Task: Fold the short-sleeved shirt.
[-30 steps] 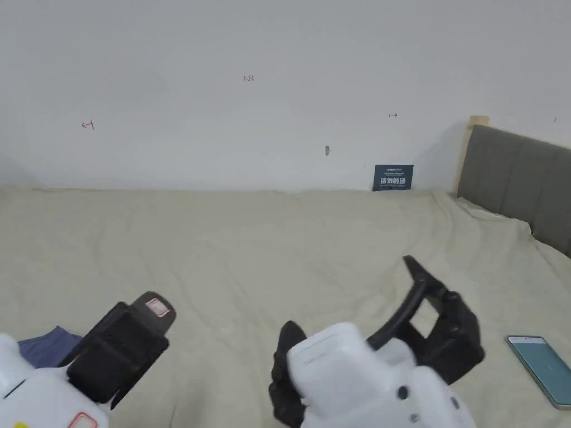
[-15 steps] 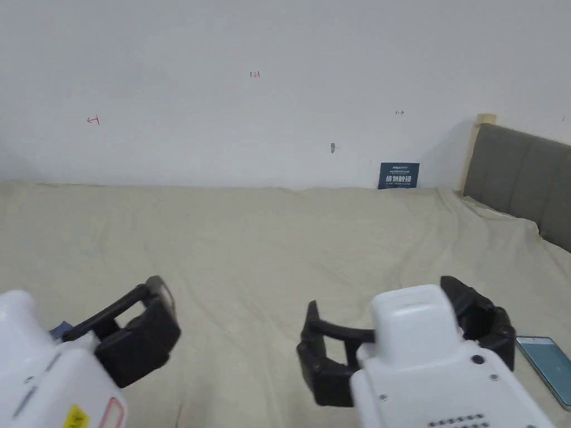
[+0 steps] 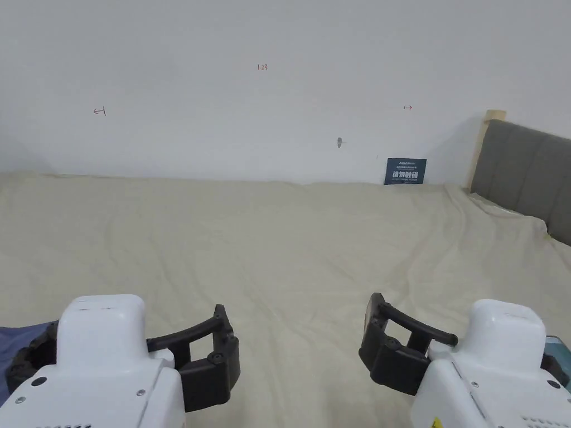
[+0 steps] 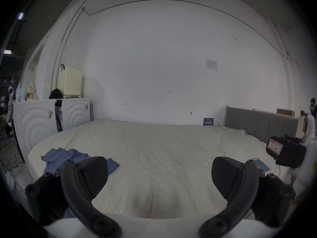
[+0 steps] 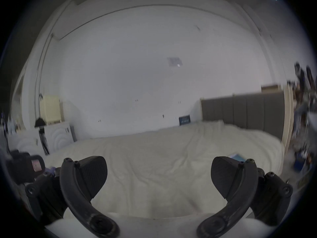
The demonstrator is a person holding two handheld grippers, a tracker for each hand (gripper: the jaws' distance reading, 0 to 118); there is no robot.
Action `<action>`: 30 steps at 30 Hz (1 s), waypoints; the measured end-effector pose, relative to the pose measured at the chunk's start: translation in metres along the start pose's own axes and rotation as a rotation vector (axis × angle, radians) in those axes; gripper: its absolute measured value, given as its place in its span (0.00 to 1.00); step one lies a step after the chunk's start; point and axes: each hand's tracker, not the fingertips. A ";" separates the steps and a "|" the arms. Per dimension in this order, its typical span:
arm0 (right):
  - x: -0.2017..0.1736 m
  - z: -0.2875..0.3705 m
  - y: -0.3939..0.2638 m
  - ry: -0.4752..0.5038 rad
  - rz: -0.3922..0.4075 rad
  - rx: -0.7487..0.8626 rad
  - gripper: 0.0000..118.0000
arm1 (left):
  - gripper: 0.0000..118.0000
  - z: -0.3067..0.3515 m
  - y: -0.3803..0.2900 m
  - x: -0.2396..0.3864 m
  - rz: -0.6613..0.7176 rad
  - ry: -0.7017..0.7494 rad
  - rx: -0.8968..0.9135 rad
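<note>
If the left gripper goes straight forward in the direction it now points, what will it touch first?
Probably the bed sheet. The left gripper is open, and bare sheet lies between and beyond its jaws. The blue shirt lies off to the left of that line. The far wall comes after, though depth is hard to judge.

A bed (image 3: 290,239) covered by a cream sheet spans the lower half of the head view, its surface softly wrinkled. A crumpled blue shirt (image 4: 68,157) lies on the sheet at the lower left of the left gripper view, near the bed's edge. A phone (image 4: 261,164) with a teal face lies flat on the sheet at the lower right, well apart from the shirt.
</note>
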 end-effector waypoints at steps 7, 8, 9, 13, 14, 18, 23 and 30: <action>-0.012 0.004 0.006 0.042 0.045 0.005 0.97 | 0.98 0.005 0.000 -0.002 -0.012 0.012 0.009; -0.013 0.006 0.006 0.042 0.044 0.010 0.97 | 0.97 0.005 0.000 -0.001 -0.025 0.003 0.016; -0.015 0.006 0.008 0.047 0.049 0.007 0.97 | 0.93 0.006 0.000 0.001 -0.032 0.012 0.022; -0.017 0.005 0.009 0.048 0.101 0.005 0.97 | 0.23 0.010 0.002 0.003 -0.045 0.020 0.054; -0.018 0.005 0.007 0.043 0.110 0.011 0.97 | 0.14 0.009 0.002 0.003 -0.034 0.027 0.057; -0.022 0.007 0.007 0.054 0.152 0.015 0.97 | 0.04 0.005 0.002 0.002 -0.029 -0.002 0.016; -0.027 0.007 0.003 0.095 0.157 0.004 0.96 | 0.04 0.004 0.000 0.007 -0.056 -0.011 0.013; -0.011 0.006 0.020 0.081 0.100 0.002 0.00 | 0.04 0.006 0.001 0.013 -0.099 -0.027 0.019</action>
